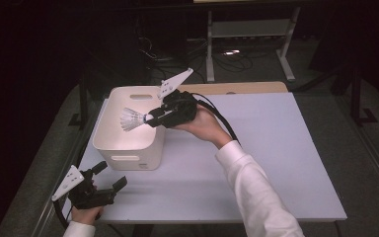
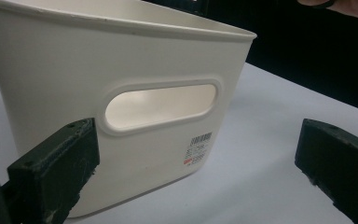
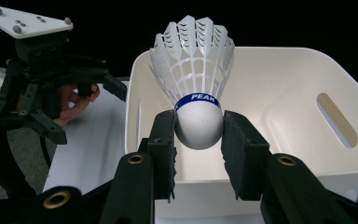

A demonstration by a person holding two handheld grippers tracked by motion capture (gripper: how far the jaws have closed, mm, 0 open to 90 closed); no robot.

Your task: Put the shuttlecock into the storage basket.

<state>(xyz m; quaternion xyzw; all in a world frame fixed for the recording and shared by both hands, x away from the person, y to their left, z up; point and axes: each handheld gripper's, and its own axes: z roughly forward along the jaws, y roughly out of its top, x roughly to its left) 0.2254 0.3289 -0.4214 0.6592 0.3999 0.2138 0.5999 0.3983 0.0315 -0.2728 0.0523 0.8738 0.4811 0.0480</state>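
**Shuttlecock held over the white bin**

Your right gripper [image 3: 198, 133] is grasping the shuttlecock [image 3: 195, 70] by its round white cork; the two black jaws press on both sides of the cork, under the blue band. The feather skirt points away from the gripper. In the high view the shuttlecock [image 1: 130, 119] is above the open top of the white bin [image 1: 123, 159], inside its rim line, and your right gripper [image 1: 151, 119] reaches in over the right edge of the bin.

Your left gripper [image 1: 111, 177] is released: its jaws stand wide apart with nothing between them. It rests near the front side of the bin, close to the table edge, and it faces the bin wall with the oval handle hole [image 2: 159, 105] and the small barcode label [image 2: 198, 148]. The bin stands upright on the pale table [image 1: 256, 148].
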